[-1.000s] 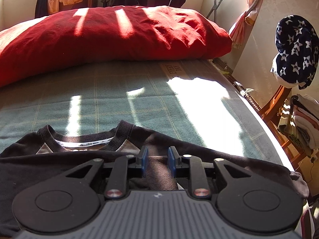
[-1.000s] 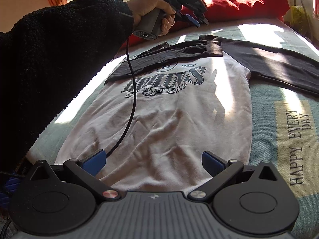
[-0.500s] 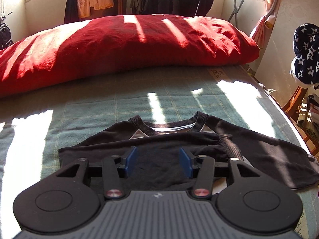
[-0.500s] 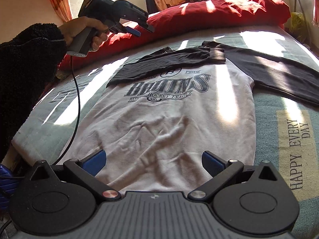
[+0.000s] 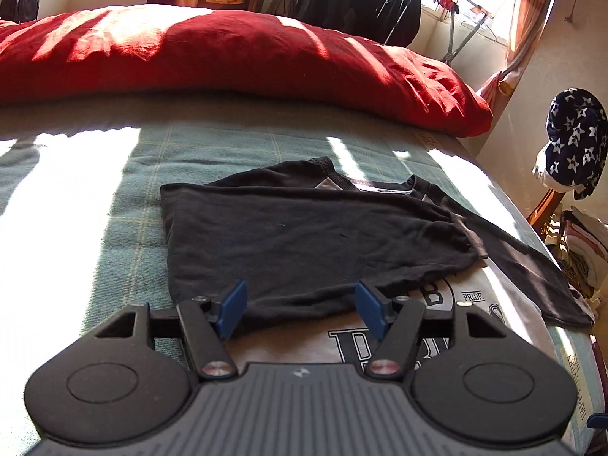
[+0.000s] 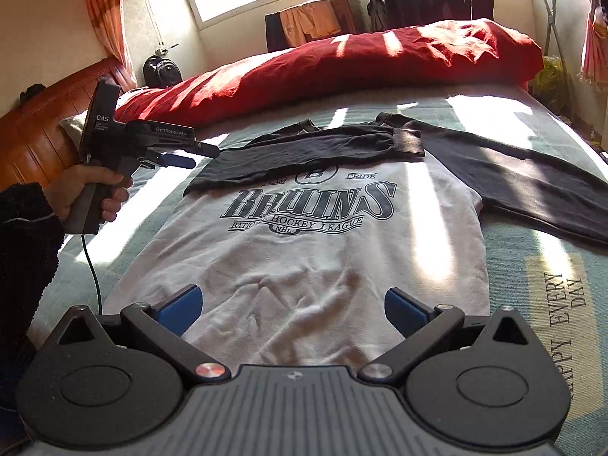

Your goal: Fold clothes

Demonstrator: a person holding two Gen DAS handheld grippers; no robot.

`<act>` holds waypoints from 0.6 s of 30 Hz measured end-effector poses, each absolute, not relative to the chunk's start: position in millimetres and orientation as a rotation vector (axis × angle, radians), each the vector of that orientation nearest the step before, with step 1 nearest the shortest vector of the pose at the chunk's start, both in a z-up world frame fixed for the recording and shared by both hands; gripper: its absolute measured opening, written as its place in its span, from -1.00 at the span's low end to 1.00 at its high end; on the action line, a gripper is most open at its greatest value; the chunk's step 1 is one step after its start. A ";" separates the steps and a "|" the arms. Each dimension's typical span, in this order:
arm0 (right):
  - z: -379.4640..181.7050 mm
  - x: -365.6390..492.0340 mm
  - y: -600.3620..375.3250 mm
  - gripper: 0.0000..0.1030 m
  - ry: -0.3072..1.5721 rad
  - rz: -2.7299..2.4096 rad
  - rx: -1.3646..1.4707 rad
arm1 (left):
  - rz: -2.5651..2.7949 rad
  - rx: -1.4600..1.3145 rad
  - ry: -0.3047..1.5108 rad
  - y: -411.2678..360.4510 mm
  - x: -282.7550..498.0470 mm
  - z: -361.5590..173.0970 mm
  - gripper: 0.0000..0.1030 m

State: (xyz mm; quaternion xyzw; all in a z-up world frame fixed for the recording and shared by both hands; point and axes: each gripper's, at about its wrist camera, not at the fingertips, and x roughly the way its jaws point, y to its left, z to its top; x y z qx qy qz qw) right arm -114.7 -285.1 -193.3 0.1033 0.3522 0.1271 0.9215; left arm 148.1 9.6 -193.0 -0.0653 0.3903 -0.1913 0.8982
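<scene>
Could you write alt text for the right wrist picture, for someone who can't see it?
A white Bruins shirt lies flat on a bed, one black sleeve folded across its chest. Open right tongs hover over its hem; a hand holds the left tongs beside it.

"BRUINS", "NATIONAL HOCKEY LEAGUE", "NHL", "PRIDE" and a circled "B" are printed on the white shirt (image 6: pixel 304 250). "HAPPY EVERY DAY" is woven into the bed cover (image 6: pixel 562 304) at the right. "DAS" and "GenRobot.AI" are marked on the left tongs (image 6: pixel 178 160).
</scene>
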 end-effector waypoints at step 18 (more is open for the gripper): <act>-159.9 -16.3 -236.3 1.00 0.759 0.407 0.006 | -0.377 -0.390 0.682 88.0 101.1 -204.4 0.83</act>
